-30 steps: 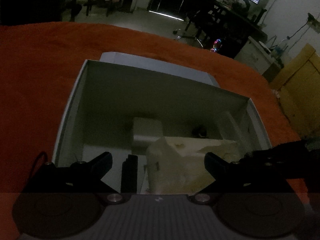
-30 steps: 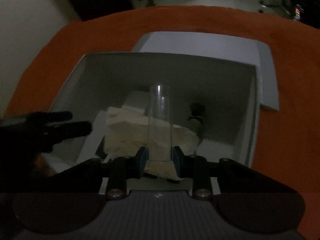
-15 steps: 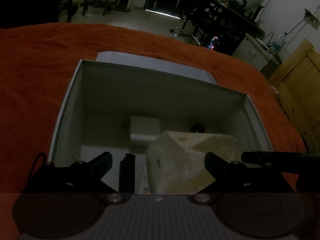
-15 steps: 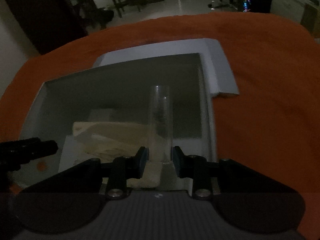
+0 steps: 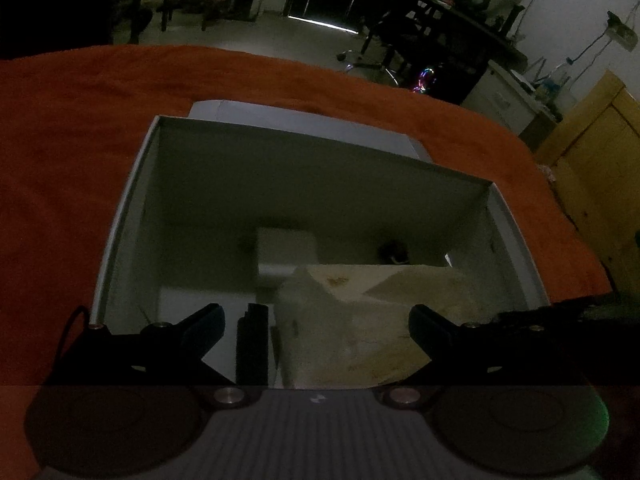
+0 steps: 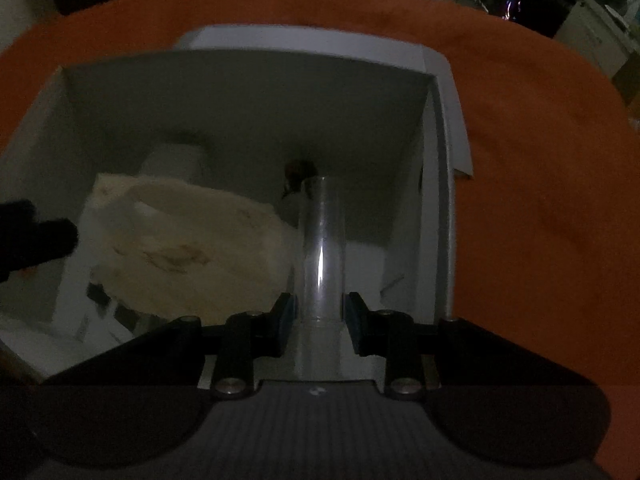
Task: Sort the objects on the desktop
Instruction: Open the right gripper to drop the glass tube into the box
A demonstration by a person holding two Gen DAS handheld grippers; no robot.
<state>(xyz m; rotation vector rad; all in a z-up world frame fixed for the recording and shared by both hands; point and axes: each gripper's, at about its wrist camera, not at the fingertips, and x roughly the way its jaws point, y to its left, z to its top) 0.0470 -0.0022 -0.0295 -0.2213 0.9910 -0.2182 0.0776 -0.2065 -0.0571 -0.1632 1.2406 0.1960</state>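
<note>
The right hand-held gripper (image 6: 318, 316) pinches a clear tube (image 6: 321, 240) over the white box (image 6: 438, 208). The left hand-held gripper (image 5: 316, 320) hangs spread wide, empty.

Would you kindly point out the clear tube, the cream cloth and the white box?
clear tube (image 6: 320, 248): right wrist view, mid-shaft.
cream cloth (image 6: 188, 248): right wrist view, centre fold.
white box (image 5: 120, 216): left wrist view, left wall rim.

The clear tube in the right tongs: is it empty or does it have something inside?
Apparently empty: the clear tube shows only a glare streak, and the box shows through it. The dim light leaves doubt.
</note>
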